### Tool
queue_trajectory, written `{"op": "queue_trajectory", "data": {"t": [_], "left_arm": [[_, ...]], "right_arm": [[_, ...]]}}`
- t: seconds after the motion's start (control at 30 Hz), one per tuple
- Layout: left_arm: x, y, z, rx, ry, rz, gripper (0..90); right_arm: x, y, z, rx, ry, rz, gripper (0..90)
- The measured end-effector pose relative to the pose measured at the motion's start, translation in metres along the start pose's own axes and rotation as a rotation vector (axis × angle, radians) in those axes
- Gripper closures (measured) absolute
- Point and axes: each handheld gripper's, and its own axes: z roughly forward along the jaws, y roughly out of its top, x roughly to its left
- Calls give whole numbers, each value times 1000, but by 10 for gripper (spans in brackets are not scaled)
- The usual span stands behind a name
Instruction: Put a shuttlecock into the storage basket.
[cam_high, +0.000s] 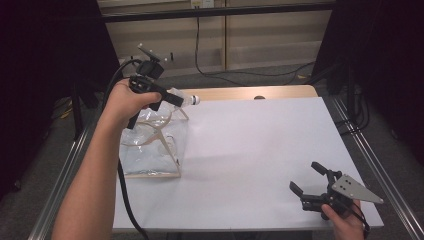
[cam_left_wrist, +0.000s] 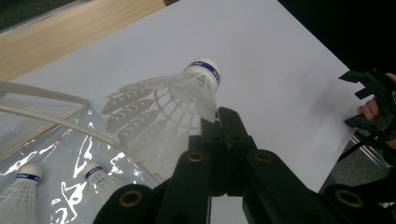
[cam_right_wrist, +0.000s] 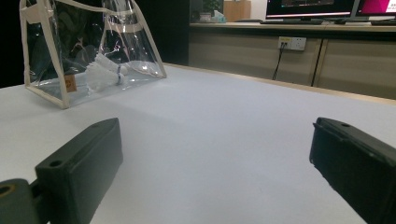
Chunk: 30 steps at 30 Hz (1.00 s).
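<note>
Writing: the shuttlecock carries a blue band around its white cork with white lettering, too small to read with certainty. Two more shuttlecocks inside the bag show the same blue band.

Left gripper: raised above the clear bag at the far left of the tabletop, held level with the forearm reaching up from the lower left. Its fingers are pressed together, pinching the edge of the shuttlecock's skirt; the cork end points away from the hand, over the white surface just beside the bag's open top.

Right gripper: low at the near right corner of the tabletop, gripped in the hand, grey triangular plate on top. Its fingers are spread wide with nothing between them, well apart from the bag.

Materials: shuttlecock skirt is white, ribbed and slotted plastic. Bag is glossy transparent film, wedge-shaped, with cream edging and handles. Tabletop is matt white with a pale wood strip at the far edge.
</note>
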Motion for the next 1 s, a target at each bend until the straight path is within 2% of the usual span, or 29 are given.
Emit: {"op": "queue_trajectory", "data": {"t": [0.17,0.2,1.0], "left_arm": [[2,0,-4,-10,10,-17,900],[3,0,-5,-6,9,-10,900],[15,-9,-30,-35,46,-38,900]], "right_arm": [[0,0,0,-1,0,-3,24],[0,0,0,0,0,-1,23],[0,0,0,0,-2,3,23]]}}
